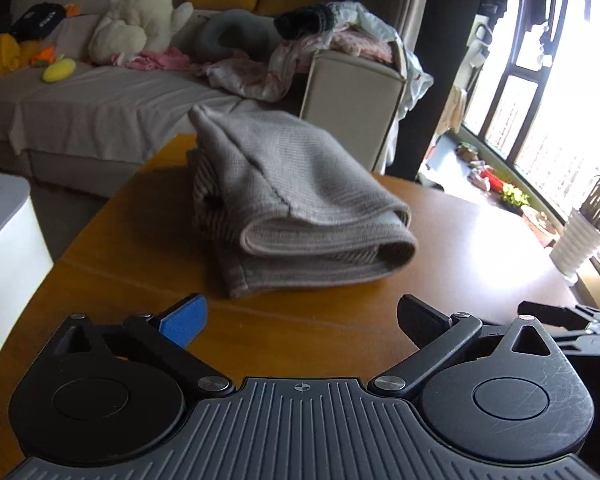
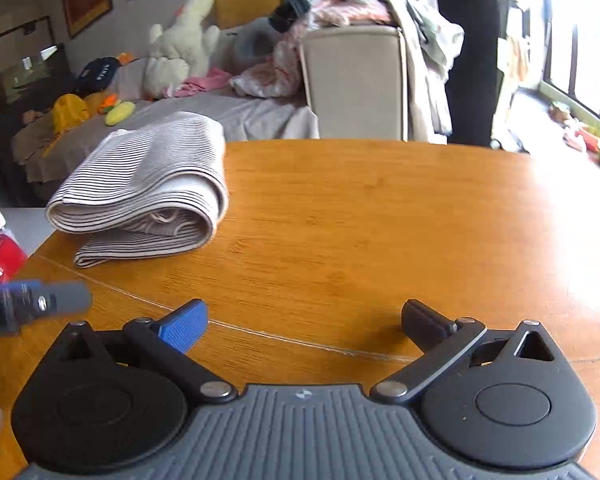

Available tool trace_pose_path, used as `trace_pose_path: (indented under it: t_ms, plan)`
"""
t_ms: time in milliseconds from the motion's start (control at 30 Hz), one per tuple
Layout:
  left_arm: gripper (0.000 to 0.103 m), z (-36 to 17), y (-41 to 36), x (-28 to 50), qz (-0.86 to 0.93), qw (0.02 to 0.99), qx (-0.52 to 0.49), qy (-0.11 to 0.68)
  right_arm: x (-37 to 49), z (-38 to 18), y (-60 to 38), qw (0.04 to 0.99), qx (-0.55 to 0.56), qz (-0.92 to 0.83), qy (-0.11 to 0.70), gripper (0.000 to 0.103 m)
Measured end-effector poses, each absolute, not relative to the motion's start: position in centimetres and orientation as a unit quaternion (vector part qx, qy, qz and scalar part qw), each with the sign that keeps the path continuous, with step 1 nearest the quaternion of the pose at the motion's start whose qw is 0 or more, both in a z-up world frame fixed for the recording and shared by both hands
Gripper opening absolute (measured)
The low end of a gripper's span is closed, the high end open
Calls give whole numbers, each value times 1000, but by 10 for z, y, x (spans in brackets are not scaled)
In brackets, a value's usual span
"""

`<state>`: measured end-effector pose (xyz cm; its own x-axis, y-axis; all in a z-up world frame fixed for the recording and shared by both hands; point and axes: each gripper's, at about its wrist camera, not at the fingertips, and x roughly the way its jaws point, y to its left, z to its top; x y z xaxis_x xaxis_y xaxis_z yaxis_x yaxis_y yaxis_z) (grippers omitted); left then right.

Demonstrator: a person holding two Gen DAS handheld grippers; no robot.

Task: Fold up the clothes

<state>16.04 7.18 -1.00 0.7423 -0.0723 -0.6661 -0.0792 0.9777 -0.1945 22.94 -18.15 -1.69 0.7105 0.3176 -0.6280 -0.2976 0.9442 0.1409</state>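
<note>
1. At far left of the left wrist view, a white cabinet corner [image 1: 4, 232] beside the tabletop [image 1: 112, 248].
2. Behind it, a grey-covered sofa [image 1: 100, 100] carrying a white plush toy [image 1: 140, 16], a yellow toy [image 1: 59, 71] and pink cloth [image 1: 160, 60].
3. At centre, a folded striped garment [image 1: 296, 204] lying flat on the wooden tabletop, doubled over with rounded fold edges toward the camera, touching nothing but the wood.
4. Just below, the left gripper [image 1: 300, 322], jaws spread wide and holding nothing, blue pad on one finger, black pad on the other, short of the garment's near edge and apart from it.
5. Further right, a heap of loose clothes [image 1: 340, 36] piled on the sofa arm, then a bright window [image 1: 560, 80] and a white ribbed pot [image 1: 576, 244].
6. At bottom right edge, part of another black tool, only just in view.
7. In the right wrist view, a red object [image 2: 0, 258] at far left, off the tabletop [image 2: 380, 220].
8. Next, the same folded striped garment [image 2: 148, 192] near the tabletop's left edge, well apart from the right gripper [image 2: 304, 322].
9. Right gripper low over bare wood, jaws wide and empty.
10. Beyond, the sofa arm [image 2: 352, 80] draped with clothes.
</note>
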Motion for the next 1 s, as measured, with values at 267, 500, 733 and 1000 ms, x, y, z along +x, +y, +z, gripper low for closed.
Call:
trace_pose_path:
  t_ms: [267,500,733,1000]
  plan:
    - [103,-22,49,155,68,930,-26,362,233,-25,-167,923,-50,134,358,103]
    - [103,-23,45,152,73,930,-27,358,234,-25,-168,923,-47,139,354,103]
    - [103,-23,45,153,74,931,-27,357,231,-25,-167,924,-47,141,352,103]
    - [103,-23,42,158,66,931,-24,357,232,-25,-167,924,-47,141,351,103]
